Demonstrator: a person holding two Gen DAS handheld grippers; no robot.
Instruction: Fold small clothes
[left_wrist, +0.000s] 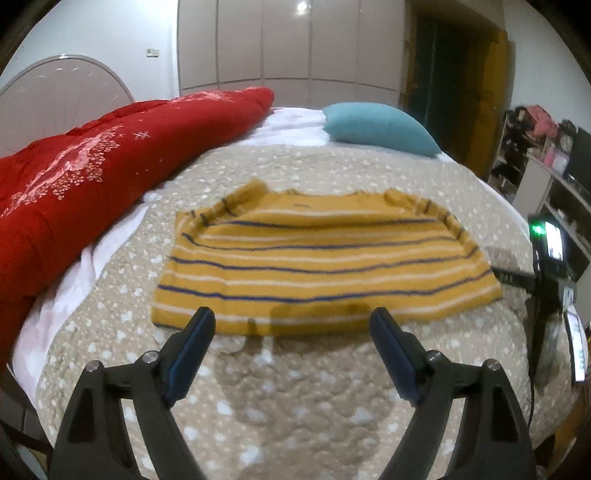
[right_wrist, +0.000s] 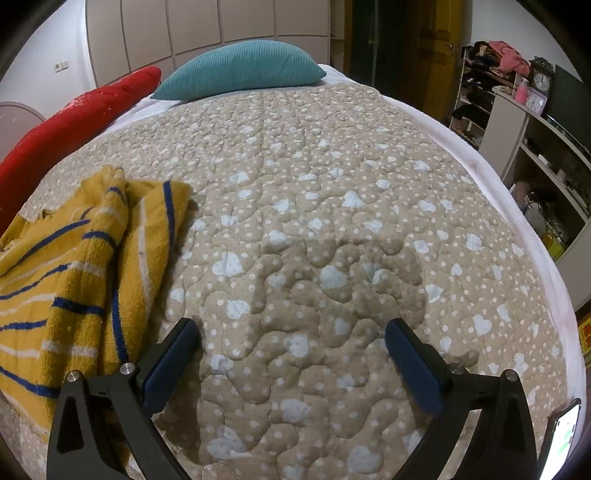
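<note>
A small mustard-yellow top with blue and white stripes (left_wrist: 317, 254) lies flat on the beige quilted bed cover (left_wrist: 295, 398), both sleeves folded in over its body. My left gripper (left_wrist: 291, 319) is open and empty, hovering just in front of the top's near hem. In the right wrist view the same top (right_wrist: 77, 280) lies at the left, its edge beside my left finger. My right gripper (right_wrist: 291, 330) is open and empty over bare quilt (right_wrist: 332, 221). The other gripper (left_wrist: 550, 273) shows at the right edge of the left wrist view.
A red duvet (left_wrist: 85, 177) lies along the left side of the bed, also visible in the right wrist view (right_wrist: 74, 114). A teal pillow (left_wrist: 380, 127) (right_wrist: 243, 68) sits at the far end. Shelves with clutter (right_wrist: 517, 122) stand past the bed's right edge. A phone (right_wrist: 565, 432) lies near the right corner.
</note>
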